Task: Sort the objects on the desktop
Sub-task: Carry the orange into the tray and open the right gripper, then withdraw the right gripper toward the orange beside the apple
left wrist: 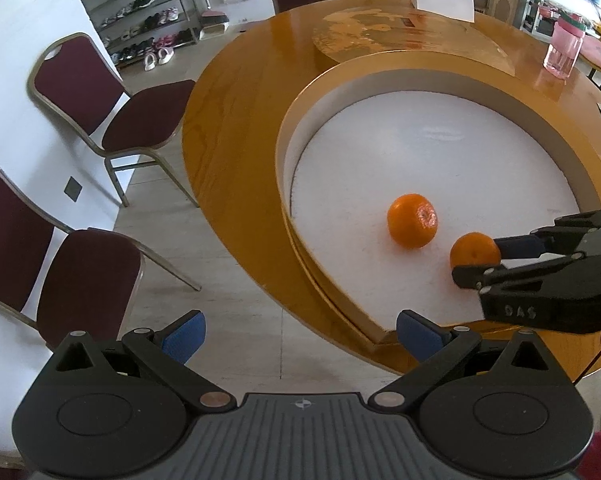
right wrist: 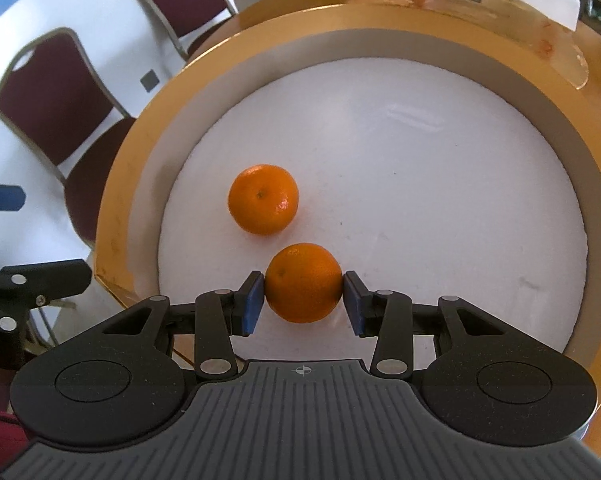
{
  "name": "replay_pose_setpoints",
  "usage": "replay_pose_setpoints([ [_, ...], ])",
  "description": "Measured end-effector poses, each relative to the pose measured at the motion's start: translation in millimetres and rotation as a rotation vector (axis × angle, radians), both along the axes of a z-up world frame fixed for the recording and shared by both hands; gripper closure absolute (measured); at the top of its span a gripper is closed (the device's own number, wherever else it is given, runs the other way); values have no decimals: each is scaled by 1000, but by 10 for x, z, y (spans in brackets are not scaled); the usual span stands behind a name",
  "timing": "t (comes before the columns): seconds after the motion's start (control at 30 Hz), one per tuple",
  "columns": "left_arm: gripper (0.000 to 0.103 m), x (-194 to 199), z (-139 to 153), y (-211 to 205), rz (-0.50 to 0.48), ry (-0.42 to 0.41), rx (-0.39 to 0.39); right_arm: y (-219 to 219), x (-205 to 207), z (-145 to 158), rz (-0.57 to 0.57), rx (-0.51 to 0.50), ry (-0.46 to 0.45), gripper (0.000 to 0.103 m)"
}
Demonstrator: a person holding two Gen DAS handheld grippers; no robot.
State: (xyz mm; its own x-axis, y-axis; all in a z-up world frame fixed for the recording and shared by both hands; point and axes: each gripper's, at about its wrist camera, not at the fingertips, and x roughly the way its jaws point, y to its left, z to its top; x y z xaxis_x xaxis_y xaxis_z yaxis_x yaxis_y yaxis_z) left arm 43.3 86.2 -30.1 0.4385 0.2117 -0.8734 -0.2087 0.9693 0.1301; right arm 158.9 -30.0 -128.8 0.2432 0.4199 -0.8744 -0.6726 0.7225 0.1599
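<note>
Oranges, left wrist view: far orange (left wrist: 412, 221) and near orange (left wrist: 475, 252) on the white floor of the round tray (left wrist: 380, 332), close together, not touching.
Tray: gold rim, white inner wall, on the wooden round table (left wrist: 236, 128).
Left gripper (left wrist: 298, 336): spread wide, blue pads holding nothing, hovering off the table's near edge, one pad over the tray rim.
Right gripper (left wrist: 478, 254): reaching in from the right, one blue pad against the near orange, black finger in front of it.
Writing: raised letters on the right gripper's body, seemingly "DAS", not fully legible.
Background: pink bottle (left wrist: 564, 46) at the table's far side, maroon chairs (left wrist: 112, 96), shoe rack (left wrist: 148, 12).
Oranges, right wrist view: near orange (right wrist: 303, 282) in the tray's front part; far orange (right wrist: 263, 199) just beyond and left, apart from it.
Right gripper (right wrist: 304, 300): clamped on the near orange, blue pads (right wrist: 253, 300) pressed to both flanks.
Tray rim (right wrist: 116, 216): no writing legible.
</note>
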Motion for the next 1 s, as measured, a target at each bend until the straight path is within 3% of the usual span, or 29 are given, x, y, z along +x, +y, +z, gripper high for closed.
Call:
replay_pose_setpoints([
  [0.53,1,139,51,-235,-90,-24,2,-256,-94,214,-41,23,-20,42],
  [1.0,1,244,113,-655,-220,-52,5,-1079,-172,632,-296,125,-97,38],
])
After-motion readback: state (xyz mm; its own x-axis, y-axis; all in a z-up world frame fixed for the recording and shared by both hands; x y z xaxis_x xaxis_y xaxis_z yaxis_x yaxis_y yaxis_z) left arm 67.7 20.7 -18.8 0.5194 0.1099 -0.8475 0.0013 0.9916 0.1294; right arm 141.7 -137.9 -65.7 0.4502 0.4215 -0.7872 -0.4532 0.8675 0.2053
